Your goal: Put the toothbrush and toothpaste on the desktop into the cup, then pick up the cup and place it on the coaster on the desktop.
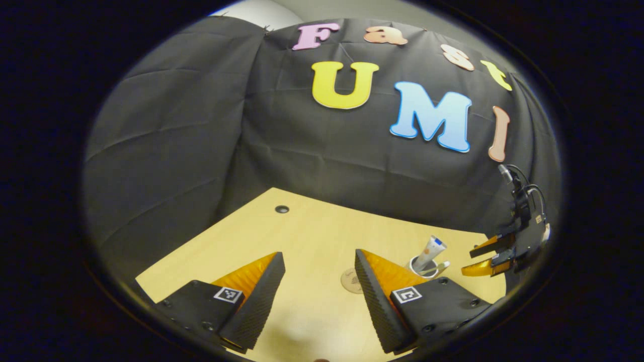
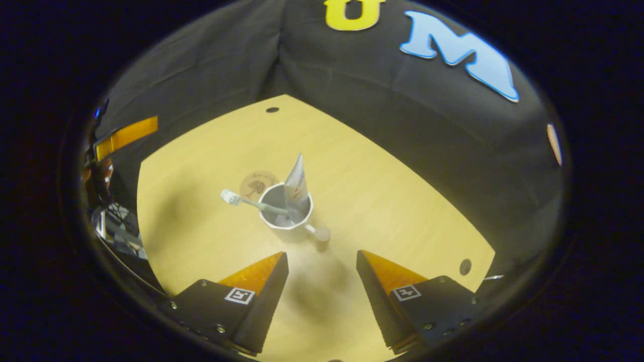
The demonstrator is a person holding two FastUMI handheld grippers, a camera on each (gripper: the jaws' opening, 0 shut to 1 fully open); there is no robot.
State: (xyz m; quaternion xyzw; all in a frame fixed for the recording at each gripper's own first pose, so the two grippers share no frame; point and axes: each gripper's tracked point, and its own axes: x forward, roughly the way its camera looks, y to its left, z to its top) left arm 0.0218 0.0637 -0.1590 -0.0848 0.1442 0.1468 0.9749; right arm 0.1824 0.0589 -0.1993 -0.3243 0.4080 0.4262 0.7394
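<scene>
While both items already sit in the cup, the placing step is judged still to come.
Worktop (image 2: 402, 201): pale wood, carrying the cup and the coaster near its middle.
Right gripper (image 2: 322, 274): jaws spread wide and holding nothing, hovering above the worktop with the cup just ahead of its fingertips.
Left gripper (image 1: 319, 281): jaws wide apart, nothing between them, held off to the side, the coaster showing between its fingers farther on.
Cup (image 2: 286, 213): white, upright on the worktop, its handle turned toward the right gripper; not on the coaster, but just beside it.
Toothpaste (image 2: 296, 187): tube standing in the cup, leaning on the rim.
Toothbrush (image 2: 250, 201): handle in the cup, bristle head sticking out over the rim.
Coaster (image 2: 257, 183): round, brown, flat on the worktop just behind the cup, bare.
Done: toothbrush and toothpaste loaded.
Left: grasping the cup, lifting it, setting it on the coaster.
</scene>
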